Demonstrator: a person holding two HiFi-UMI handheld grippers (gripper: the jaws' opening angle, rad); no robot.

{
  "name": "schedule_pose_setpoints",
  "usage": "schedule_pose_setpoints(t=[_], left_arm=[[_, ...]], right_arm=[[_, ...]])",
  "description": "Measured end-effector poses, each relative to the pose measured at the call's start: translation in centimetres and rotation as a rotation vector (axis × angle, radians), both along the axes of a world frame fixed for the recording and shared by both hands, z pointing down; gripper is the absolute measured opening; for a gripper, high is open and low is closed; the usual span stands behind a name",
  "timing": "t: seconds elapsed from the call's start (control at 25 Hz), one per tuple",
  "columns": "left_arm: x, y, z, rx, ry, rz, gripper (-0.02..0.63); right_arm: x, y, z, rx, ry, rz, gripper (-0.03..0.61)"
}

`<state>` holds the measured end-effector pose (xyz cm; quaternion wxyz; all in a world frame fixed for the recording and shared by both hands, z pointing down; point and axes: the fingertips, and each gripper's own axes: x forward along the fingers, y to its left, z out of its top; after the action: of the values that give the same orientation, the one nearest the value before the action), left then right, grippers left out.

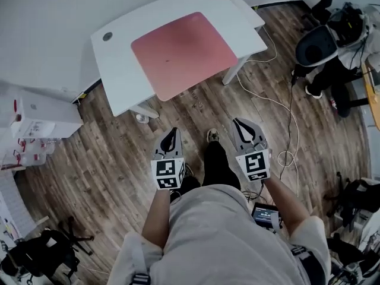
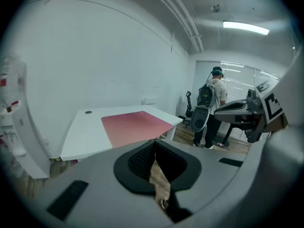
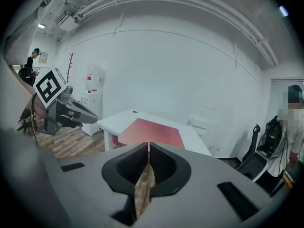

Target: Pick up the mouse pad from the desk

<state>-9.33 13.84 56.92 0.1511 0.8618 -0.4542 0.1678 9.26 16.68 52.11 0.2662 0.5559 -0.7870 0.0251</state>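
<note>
Nearest to us, head view: the wearer's light grey shirt [image 1: 219,236], with both bare forearms reaching forward from it. A small device with a lit screen [image 1: 265,215] sits by the right forearm.

Left claw [image 1: 173,130]: jaws pressed together, nothing between them. Its own view confirms this, since only a sliver of floor shows through the slit. Its marker cube [image 1: 168,174] faces up at us.

Right claw [image 1: 237,122]: jaws likewise closed and empty, checked in its own view. Marker cube [image 1: 256,164] is just above the wrist.

Both claws hang over the wooden floor [image 1: 107,159], side by side, tips aimed towards the tabletop and angled somewhat down. The wearer's dark trouser leg and one shoe [image 1: 212,135] show between them. We note neither claw touches anything.

Beyond the claws: white tabletop [image 1: 119,70] on white legs, with a dark round grommet [image 1: 107,36] near its far left corner. The mouse pad [image 1: 184,53], pink-red and rectangular, lies flat on it, over the middle and right part, its near edge close to the tabletop's front edge. It is well apart from both claws.

A white cable [image 1: 279,105] trails across the floor right of the tabletop. White boxes [image 1: 41,120] stand at the left wall. Farther off, a dark office chair [image 1: 316,46]; in the left gripper view, a person with a backpack [image 2: 216,103] stands by the window.
</note>
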Motion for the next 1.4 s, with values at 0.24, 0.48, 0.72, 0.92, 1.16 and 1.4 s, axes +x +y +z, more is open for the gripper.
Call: schedule_pose_setpoints(t=[0.24, 0.48, 0.72, 0.92, 1.16, 1.4], left_arm=[[0.8, -4.2, 3.9, -0.120, -0.072, -0.136, 0.012], [3.0, -6.9, 6.7, -0.225, -0.043, -0.211, 0.012], [4.3, -7.2, 9.9, -0.232, -0.257, -0.178, 0.012], [4.1, -8.9, 13.0, -0.175, -0.467, -0.147, 0.012], [3.4, -11.8, 14.7, -0.011, -0.837, -0.059, 0.017], [5.4, -14.2, 17.4, 0.162, -1.156, 0.137, 0.170]], right_arm=[[5.8, -6.3, 2.9, -0.056, -0.025, 0.008, 0.041], [12.0, -11.9, 6.3, -0.100, 0.044, -0.020, 0.043], [13.5, -14.3, 10.3, -0.104, 0.241, -0.144, 0.043], [13.2, -16.8, 12.4, -0.050, 0.432, -0.231, 0.044], [11.6, -19.3, 15.7, 0.042, 0.778, -0.380, 0.165], [9.9, -21.7, 18.7, 0.112, 1.032, -0.504, 0.229]])
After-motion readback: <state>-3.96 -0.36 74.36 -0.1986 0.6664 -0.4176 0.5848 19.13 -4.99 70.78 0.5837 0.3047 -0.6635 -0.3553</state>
